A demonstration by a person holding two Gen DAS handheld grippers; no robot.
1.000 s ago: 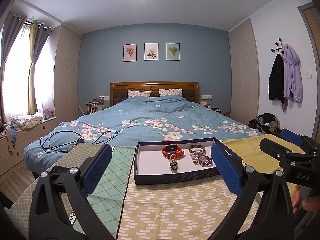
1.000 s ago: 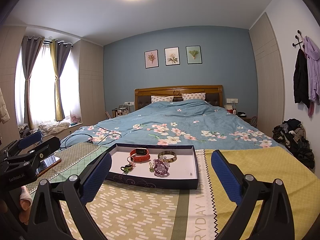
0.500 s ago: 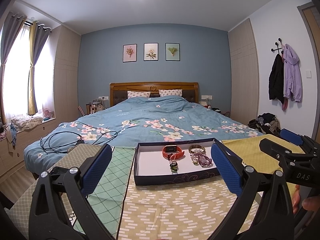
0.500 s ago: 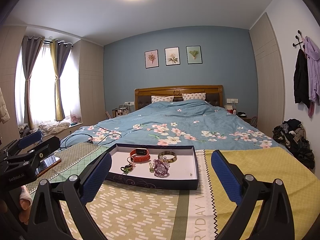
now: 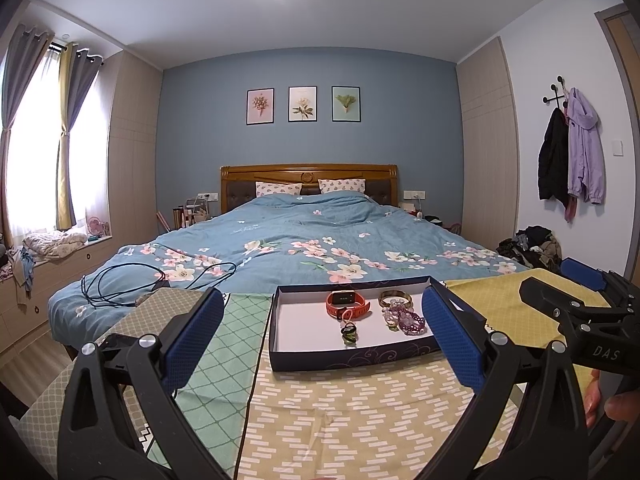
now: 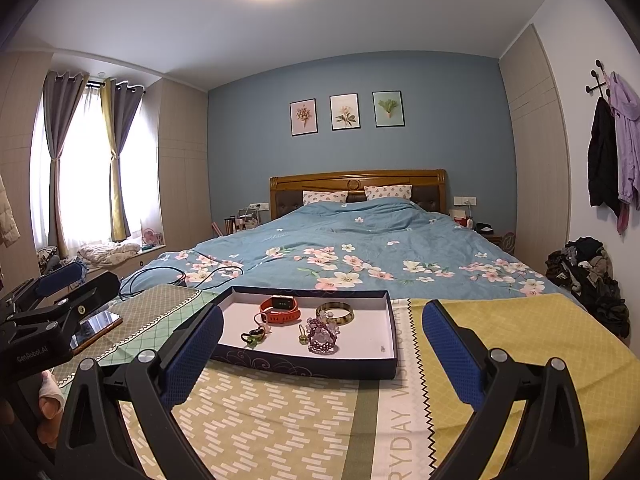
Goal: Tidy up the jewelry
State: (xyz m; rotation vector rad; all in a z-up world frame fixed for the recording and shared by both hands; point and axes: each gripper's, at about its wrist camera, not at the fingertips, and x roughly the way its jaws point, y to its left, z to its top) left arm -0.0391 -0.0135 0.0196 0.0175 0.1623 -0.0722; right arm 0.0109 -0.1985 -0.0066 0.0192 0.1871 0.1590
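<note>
A shallow dark-blue box (image 5: pixel 352 356) (image 6: pixel 304 364) with a white floor lies on the patterned cloth at the foot of the bed. In it lie an orange watch (image 5: pixel 346 304) (image 6: pixel 281 309), a gold-brown bangle (image 5: pixel 395 299) (image 6: pixel 334 313), a purple bead bracelet (image 5: pixel 408 318) (image 6: pixel 322 337) and a small green and black ring (image 5: pixel 349 333) (image 6: pixel 253 336). My left gripper (image 5: pixel 323 348) is open and empty, short of the box. My right gripper (image 6: pixel 323 356) is open and empty, also short of the box.
A phone (image 6: pixel 96 326) lies on the green cloth at the left. Black cables (image 5: pixel 120 280) lie on the blue floral bedspread (image 5: pixel 320 248). A pile of clothes (image 6: pixel 592 276) sits on the floor at the right. The yellow cloth (image 6: pixel 520 328) covers the right side.
</note>
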